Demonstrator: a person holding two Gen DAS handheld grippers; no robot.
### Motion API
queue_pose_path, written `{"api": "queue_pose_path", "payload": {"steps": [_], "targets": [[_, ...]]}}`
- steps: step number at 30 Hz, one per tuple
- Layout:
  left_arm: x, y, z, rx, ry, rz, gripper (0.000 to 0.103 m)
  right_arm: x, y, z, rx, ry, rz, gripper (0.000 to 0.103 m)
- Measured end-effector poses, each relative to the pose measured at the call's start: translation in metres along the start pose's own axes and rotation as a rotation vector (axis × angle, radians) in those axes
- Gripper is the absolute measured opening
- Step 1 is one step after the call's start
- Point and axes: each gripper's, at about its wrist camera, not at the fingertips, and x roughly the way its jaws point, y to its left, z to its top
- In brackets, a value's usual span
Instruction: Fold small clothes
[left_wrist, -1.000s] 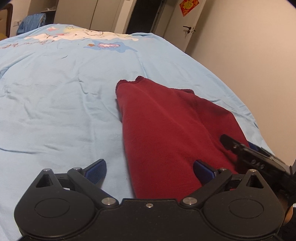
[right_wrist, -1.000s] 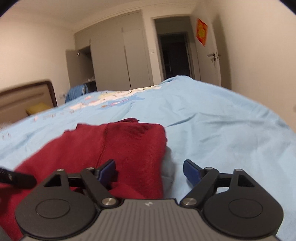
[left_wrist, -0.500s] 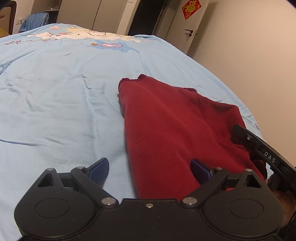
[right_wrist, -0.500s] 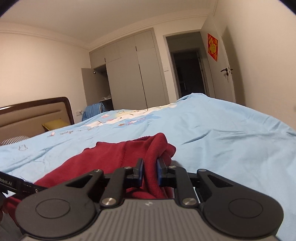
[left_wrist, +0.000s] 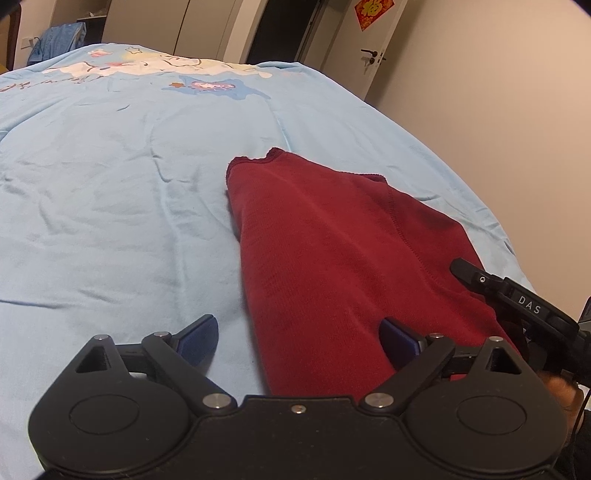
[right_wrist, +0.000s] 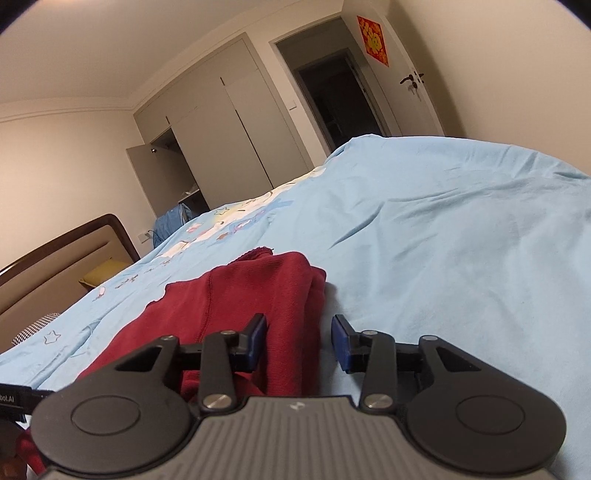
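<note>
Straddling the near hem: the left gripper (left_wrist: 295, 338) has its jaws spread wide, one blue pad on the bare sheet and the other over the dark red knitted garment (left_wrist: 332, 251), so the cloth's near left edge lies between them, not pinched.
Right jaws: the right gripper (right_wrist: 298, 341) is spread too, though less widely, with the garment's near right edge lying between its blue pads; nothing is clamped.
Why so placed: by my reading, each gripper sits at one near corner so both can pinch the hem together and carry it away from the person in one even fold; taking both corners should keep the hem straight.
Where the garment is: flat on the light blue bed sheet (left_wrist: 110, 206), at the near right part of the bed, close to the wall-side edge.
Shape now: already a narrow strip, apparently folded lengthwise, with a stitched seam running along it in both views.
Long axis: it runs away from the grippers toward the printed cartoon end of the sheet, tilted a little to the left in the left wrist view.
Which way it points: the far end is narrower, with a small ragged ribbed edge; the near end is broader. Whether that far end is a neck or a cuff I cannot tell.
Beyond the bed: grey wardrobe doors (right_wrist: 221, 136), a dark doorway, a red paper ornament (right_wrist: 373, 40) on the door.
Risk: soft knit may slip if only one layer is caught.
</note>
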Motion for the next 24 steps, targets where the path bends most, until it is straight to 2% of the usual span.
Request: {"api": "queue_pose_path", "payload": {"steps": [2,3,7,9,12,17,24], "targets": [[0.001,-0.001,0.002,0.0,0.005,-0.018,0.084,0.002,0.0,0.002,-0.008,0.008,0.011,0.029],[0.001,-0.002,0.003,-0.003,0.008,-0.027,0.078,0.003,0.001,0.002,-0.012,0.01,0.011,0.028],[0.002,-0.007,0.007,0.004,0.015,-0.039,0.066,0.003,0.003,0.003,-0.019,0.017,0.009,0.022],[-0.001,-0.01,0.009,0.017,0.006,-0.034,0.05,0.001,0.01,0.006,-0.042,0.012,0.002,0.019],[-0.009,-0.01,0.013,0.021,-0.007,-0.034,0.036,-0.006,0.026,0.009,-0.091,-0.001,-0.018,0.017],[-0.033,-0.005,0.024,0.016,-0.06,-0.069,0.031,-0.017,0.056,0.023,-0.126,-0.024,0.003,0.016],[-0.091,0.031,0.049,-0.032,-0.141,-0.02,0.031,-0.005,0.114,0.04,-0.157,-0.024,0.105,0.016]]}}
